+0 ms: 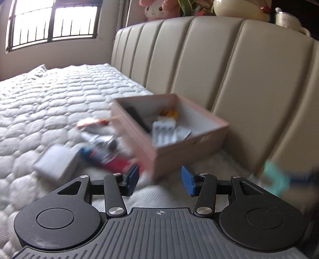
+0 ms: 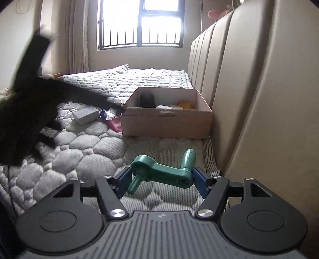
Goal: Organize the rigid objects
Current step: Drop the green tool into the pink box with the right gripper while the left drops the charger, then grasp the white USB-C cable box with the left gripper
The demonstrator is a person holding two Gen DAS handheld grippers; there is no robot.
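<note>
A pink cardboard box [image 1: 179, 147] [image 2: 165, 121] sits on the bed against the headboard, with several small items inside. To its left lies a blurred pile: a white box [image 1: 56, 164] [image 2: 85, 115], a blue and red packet [image 1: 103, 157] and a pink packet [image 2: 115, 124]. My left gripper [image 1: 160, 180] is open and empty, just short of the box's near corner. My right gripper [image 2: 161, 182] is shut on a green plastic crank handle [image 2: 159, 171], held above the mattress. That handle shows as a teal blur [image 1: 276, 179] at the right of the left wrist view.
The padded beige headboard [image 1: 219, 65] [image 2: 249, 89] runs along the right. A quilted white mattress cover [image 1: 49, 103] [image 2: 83, 151] spreads left. A dark blurred arm [image 2: 30, 111] crosses the left of the right wrist view. Plush toy [image 1: 155, 10] and ornaments sit atop the headboard.
</note>
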